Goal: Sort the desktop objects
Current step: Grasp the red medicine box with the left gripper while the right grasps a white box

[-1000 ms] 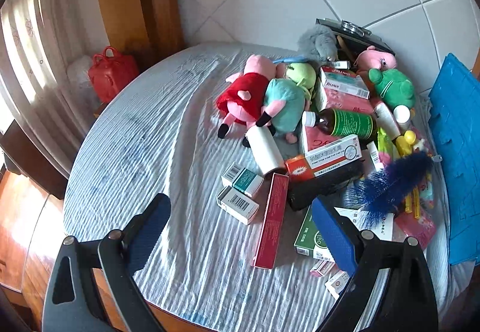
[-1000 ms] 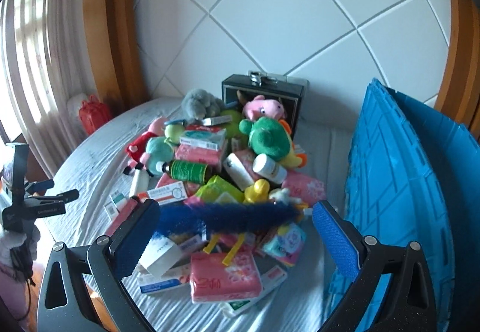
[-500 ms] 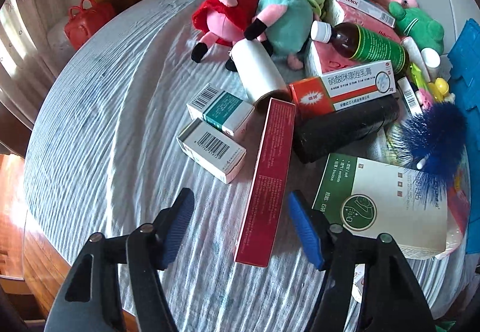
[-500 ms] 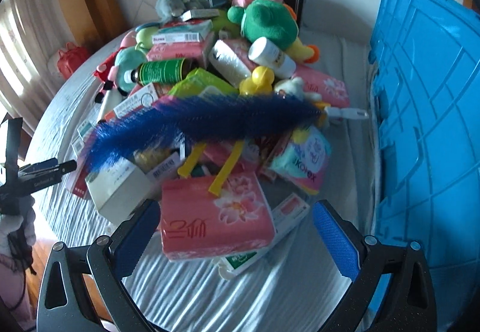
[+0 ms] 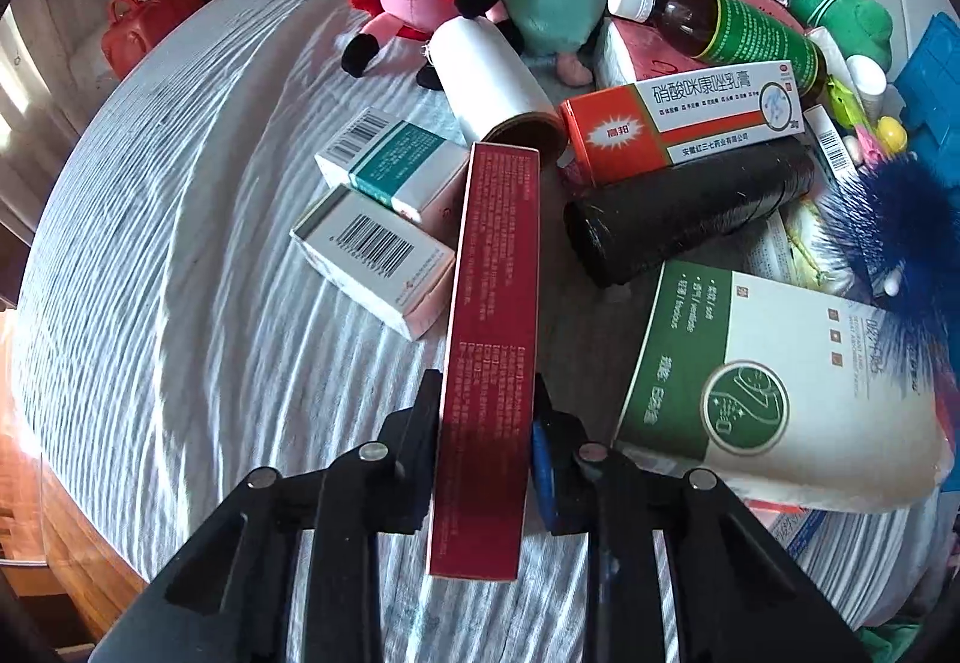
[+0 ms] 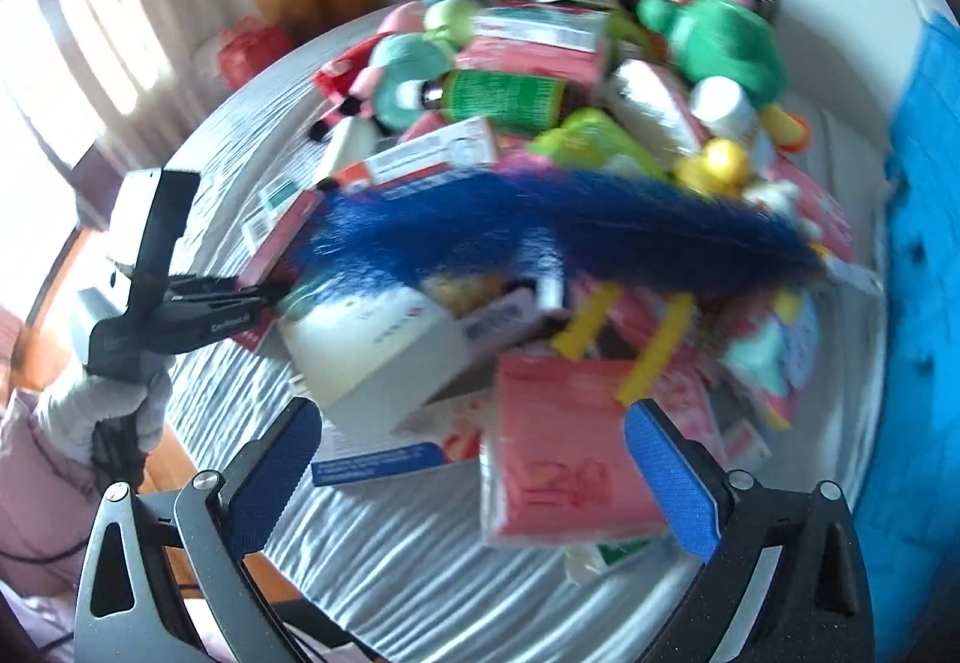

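Left gripper (image 5: 483, 441) clamped on the long dark-red box (image 5: 492, 339), jaws just brought together onto its near half, pads pressing both long sides. Far end of that box lying against the white roll (image 5: 489, 81), near end jutting toward the camera above the striped tablecloth (image 5: 180, 303). Just left of the box, two white-and-teal cartons (image 5: 384, 219), touching each other and crowding its left edge. To its right, a narrow strip of bare cloth, then the black spool (image 5: 684, 210) and the large green-and-white pack (image 5: 768, 387). Wide open cloth to the left, running out to the round table edge (image 5: 78, 519) (wood showing below it).

Right gripper (image 6: 474, 468) spread wide, nothing between the pads, hanging over the near edge of the pile above the pink tissue pack (image 6: 558, 459). Blue feather duster (image 6: 558, 237) lying across the heap (the view is motion-blurred). Blue crate wall (image 6: 924, 255) closing off the right side; free cloth only at the near left, where a gloved hand (image 6: 102, 411) holds the other tool.
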